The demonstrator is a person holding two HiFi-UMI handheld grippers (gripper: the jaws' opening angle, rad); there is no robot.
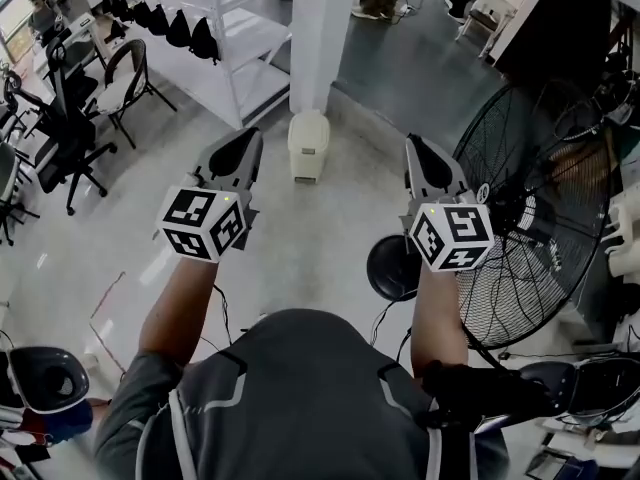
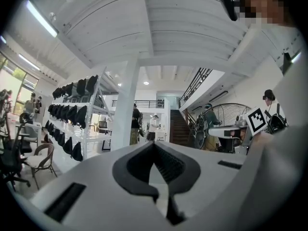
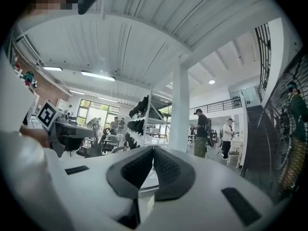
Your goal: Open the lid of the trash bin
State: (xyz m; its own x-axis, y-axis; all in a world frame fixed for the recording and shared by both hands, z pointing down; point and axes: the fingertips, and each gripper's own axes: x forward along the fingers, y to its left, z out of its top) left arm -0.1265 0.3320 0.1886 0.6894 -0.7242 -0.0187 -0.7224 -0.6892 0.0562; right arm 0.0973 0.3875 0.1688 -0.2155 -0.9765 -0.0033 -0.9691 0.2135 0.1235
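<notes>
The trash bin [image 1: 308, 144] is a small cream-white bin with its lid down, standing on the pale floor at the foot of a white pillar [image 1: 322, 28]. Both grippers are held up in the air short of it. My left gripper [image 1: 248, 140] is to the bin's left and my right gripper [image 1: 416, 146] to its right, neither touching it. In the left gripper view the dark pads [image 2: 134, 165] meet at the tip with nothing between them; the right gripper view shows the same for its pads [image 3: 171, 170]. Neither gripper view shows the bin.
A large black floor fan [image 1: 545, 203] stands close on the right, its round base [image 1: 392, 268] by my right forearm. A white shelf rack [image 1: 245, 43] with dark items stands behind the bin to the left. Office chairs [image 1: 70, 118] are at far left. People stand far off.
</notes>
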